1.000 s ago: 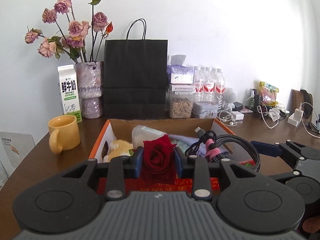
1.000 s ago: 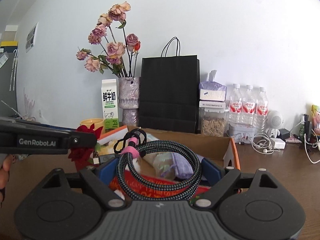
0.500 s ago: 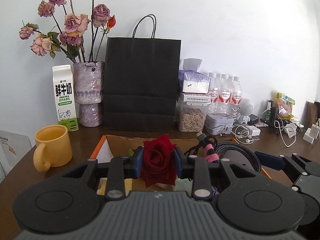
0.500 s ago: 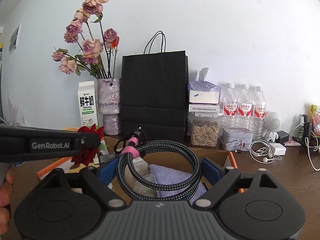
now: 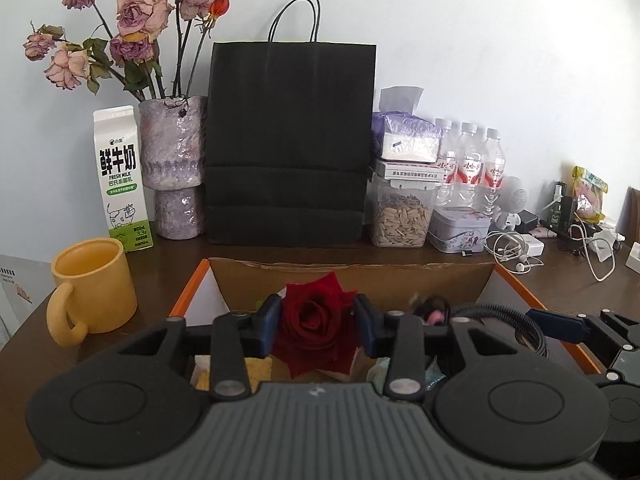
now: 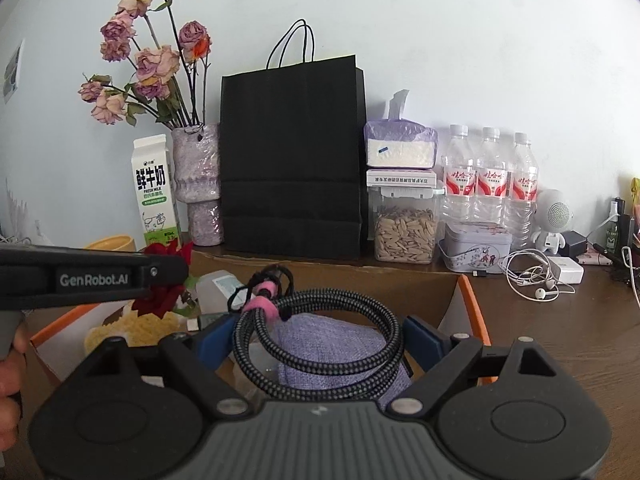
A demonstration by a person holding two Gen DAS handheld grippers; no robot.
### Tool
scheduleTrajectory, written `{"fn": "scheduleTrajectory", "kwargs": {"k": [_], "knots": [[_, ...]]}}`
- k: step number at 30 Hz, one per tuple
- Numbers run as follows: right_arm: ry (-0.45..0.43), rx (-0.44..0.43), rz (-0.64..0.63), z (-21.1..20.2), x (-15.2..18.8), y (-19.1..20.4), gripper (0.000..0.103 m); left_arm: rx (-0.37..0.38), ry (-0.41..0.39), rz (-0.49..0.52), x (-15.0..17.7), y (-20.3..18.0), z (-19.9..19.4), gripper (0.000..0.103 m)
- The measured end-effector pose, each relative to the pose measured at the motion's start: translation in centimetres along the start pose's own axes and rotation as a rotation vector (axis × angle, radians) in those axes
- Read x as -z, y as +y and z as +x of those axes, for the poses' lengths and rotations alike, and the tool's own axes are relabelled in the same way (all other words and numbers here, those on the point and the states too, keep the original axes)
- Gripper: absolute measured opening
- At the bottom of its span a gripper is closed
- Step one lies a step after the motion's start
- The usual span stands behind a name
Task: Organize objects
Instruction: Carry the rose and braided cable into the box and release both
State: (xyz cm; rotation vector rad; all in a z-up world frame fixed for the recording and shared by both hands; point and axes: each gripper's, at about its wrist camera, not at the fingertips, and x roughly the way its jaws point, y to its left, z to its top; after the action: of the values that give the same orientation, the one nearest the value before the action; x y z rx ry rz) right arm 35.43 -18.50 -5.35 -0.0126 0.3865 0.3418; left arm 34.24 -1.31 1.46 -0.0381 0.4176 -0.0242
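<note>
My left gripper (image 5: 316, 326) is shut on a dark red rose (image 5: 314, 324) and holds it above the open cardboard box (image 5: 352, 276). My right gripper (image 6: 320, 334) is shut on a coiled black braided cable (image 6: 320, 344) with a pink strap, also above the box (image 6: 448, 292). The rose (image 6: 164, 280) and the left gripper show at the left of the right wrist view. The box holds a purple cloth (image 6: 332, 344), a yellow plush item (image 6: 132, 326) and a clear container (image 6: 218, 286).
Behind the box stand a black paper bag (image 5: 290, 140), a vase of dried roses (image 5: 172, 160), a milk carton (image 5: 120, 176), a yellow mug (image 5: 92, 284), a seed jar (image 5: 402, 216), a tin (image 5: 460, 228), water bottles (image 5: 470, 164) and tangled earphones and chargers (image 5: 516, 248).
Both grippers have risen with the rose and the cable, so the box sits lower in view. Both views have shifted left, so the vase and bag have moved right.
</note>
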Motion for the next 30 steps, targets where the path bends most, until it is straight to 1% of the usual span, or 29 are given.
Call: {"fn": "scheduleTrajectory", "kwargs": {"k": [1,2,4,12,23,30], "knots": [[0.0,-0.005,0.007,0.0,0.1,0.0,0.099,-0.006,-0.004,-0.008,0.1,0.0,-0.1,0.087],[0.0,0.001,0.011,0.0,0.2,0.0,0.103,-0.013,-0.015,-0.015,0.1,0.1,-0.3,0.103],[0.002,0.008,0.01,-0.2,0.2,0.0,0.103,-0.034,-0.047,-0.015,0.0,0.1,-0.8,0.103],[0.005,0.003,-0.001,-0.7,0.2,0.2,0.103,-0.023,-0.049,0.0,0.0,-0.3,-1.4,0.103],[-0.021,0.016,-0.009,-2.1,0.1,0.3,0.103,-0.022,-0.057,0.004,0.2,-0.1,-2.1,0.103],[-0.044,0.011,-0.035,-3.7,0.1,0.5,0.103,-0.014,-0.097,0.011,0.1,-0.2,-4.2,0.103]]}}
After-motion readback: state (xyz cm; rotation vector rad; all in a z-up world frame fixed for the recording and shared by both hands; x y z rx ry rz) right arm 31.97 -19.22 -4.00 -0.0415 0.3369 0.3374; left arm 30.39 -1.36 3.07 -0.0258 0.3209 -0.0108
